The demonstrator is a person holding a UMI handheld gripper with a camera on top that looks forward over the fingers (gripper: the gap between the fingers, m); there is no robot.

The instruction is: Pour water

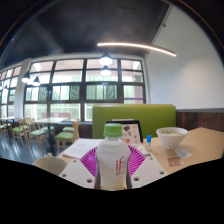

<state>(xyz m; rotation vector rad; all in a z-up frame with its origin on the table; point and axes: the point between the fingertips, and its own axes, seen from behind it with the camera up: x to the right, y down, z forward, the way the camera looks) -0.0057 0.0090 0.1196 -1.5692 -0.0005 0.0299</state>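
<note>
White plastic bottle (112,158) with a green cap stands upright between the gripper (112,172) fingers, near end of the wooden table (205,140). Label on it has a pink mark. Pink pads (94,158) sit tight against both sides of the bottle, no gap visible on either side, so the gripper looks clamped on it at a narrow width. Can't tell if the bottle base rests on the table or is lifted; base is hidden.

White bowl (171,136) on the table, far right of the bottle, well apart from it. White sheets of paper (80,149) lie flat on the table, left of the bottle and a bit beyond. Small boxy item just behind the bottle, too small to identify.

Green bench back (133,113) beyond the table. Big windows (70,88) on the far wall, more tables and chairs far left. Long strip light (135,47) on the ceiling.
</note>
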